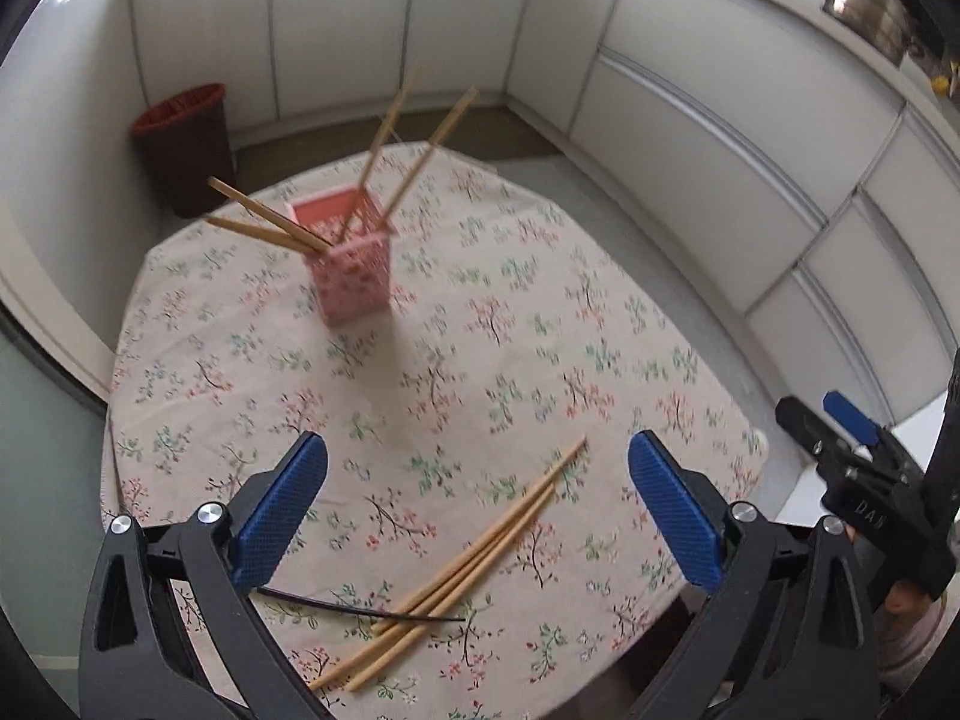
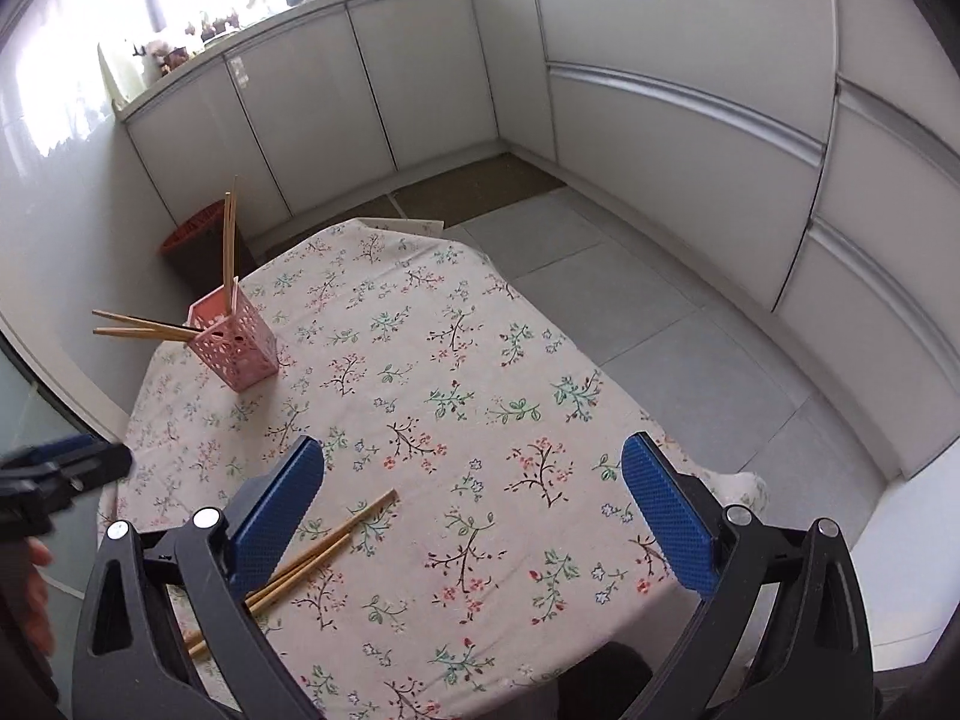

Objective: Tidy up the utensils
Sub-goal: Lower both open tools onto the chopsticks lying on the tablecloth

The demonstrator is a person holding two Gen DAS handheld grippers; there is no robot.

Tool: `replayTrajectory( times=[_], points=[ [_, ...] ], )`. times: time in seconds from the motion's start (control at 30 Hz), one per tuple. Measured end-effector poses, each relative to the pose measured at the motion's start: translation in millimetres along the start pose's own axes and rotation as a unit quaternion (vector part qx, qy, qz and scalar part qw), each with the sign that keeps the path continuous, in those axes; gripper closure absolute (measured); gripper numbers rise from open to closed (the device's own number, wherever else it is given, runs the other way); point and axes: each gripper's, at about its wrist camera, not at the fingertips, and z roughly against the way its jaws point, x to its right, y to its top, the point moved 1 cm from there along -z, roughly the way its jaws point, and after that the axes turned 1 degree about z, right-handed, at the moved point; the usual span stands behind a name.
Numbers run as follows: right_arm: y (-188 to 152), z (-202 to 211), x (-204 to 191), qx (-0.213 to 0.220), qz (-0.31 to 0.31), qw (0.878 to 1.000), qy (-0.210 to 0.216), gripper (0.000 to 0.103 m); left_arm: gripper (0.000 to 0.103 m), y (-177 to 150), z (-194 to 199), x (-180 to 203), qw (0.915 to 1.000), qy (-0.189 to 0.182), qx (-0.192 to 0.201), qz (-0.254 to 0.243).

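Note:
A pink perforated utensil holder [image 1: 351, 261] stands upright on the floral tablecloth [image 1: 510, 360], with several wooden chopsticks leaning out of it; it also shows in the right wrist view [image 2: 235, 339]. Three loose chopsticks [image 1: 474, 564] lie on the cloth near the front, over a thin black stick [image 1: 360, 606]; they also show in the right wrist view [image 2: 324, 546]. My left gripper [image 1: 477, 516] is open and empty above the loose chopsticks. My right gripper [image 2: 471, 516] is open and empty, right of them.
A dark wicker bin with a red rim [image 1: 186, 144] stands on the floor beyond the table's far left. White cabinets [image 2: 660, 120] ring the room. The right gripper shows at the left view's right edge [image 1: 864, 468]. The table's edge is near at the front right.

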Motion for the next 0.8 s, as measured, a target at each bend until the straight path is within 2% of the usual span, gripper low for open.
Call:
replayTrajectory(
  times=[0.07,0.17,0.27,0.3,0.37,0.43,0.6,0.67,0.73,0.8],
  points=[
    [1,3,13,0.012,-0.03,0.999,-0.011,0.006,0.007,-4,-25,8,0.9991,-0.001,-0.041,-0.013],
    [1,-1,27,0.002,-0.052,0.999,-0.016,0.006,0.007,-7,-62,25,0.9955,-0.015,-0.088,-0.032],
    [1,-3,36,0.001,-0.061,0.998,-0.028,0.006,0.021,-8,-100,50,0.9872,-0.026,-0.138,-0.076],
    [2,-3,37,0.003,-0.062,0.998,-0.027,0.006,0.029,-9,-113,58,0.9842,-0.018,-0.151,-0.09],
    [3,-4,38,0.005,-0.057,0.998,-0.028,0.006,0.036,-13,-135,70,0.9779,-0.008,-0.174,-0.115],
    [5,-6,39,0.004,-0.054,0.998,-0.03,0.006,0.045,-14,-153,78,0.9724,-0.003,-0.191,-0.134],
    [6,-13,42,-0.01,-0.064,0.998,-0.025,0.006,0.047,-7,-182,86,0.9631,-0.002,-0.218,-0.157],
    [6,-16,44,-0.014,-0.07,0.997,-0.026,0.006,0.054,-9,-192,86,0.9593,-0.002,-0.23,-0.164],
    [6,-20,45,-0.021,-0.075,0.997,-0.028,0.006,0.067,-13,-202,83,0.9549,0.0,-0.245,-0.168],
    [6,-25,46,-0.033,-0.081,0.996,-0.028,0.006,0.071,-15,-202,80,0.9545,0.003,-0.241,-0.176]
  ],
)
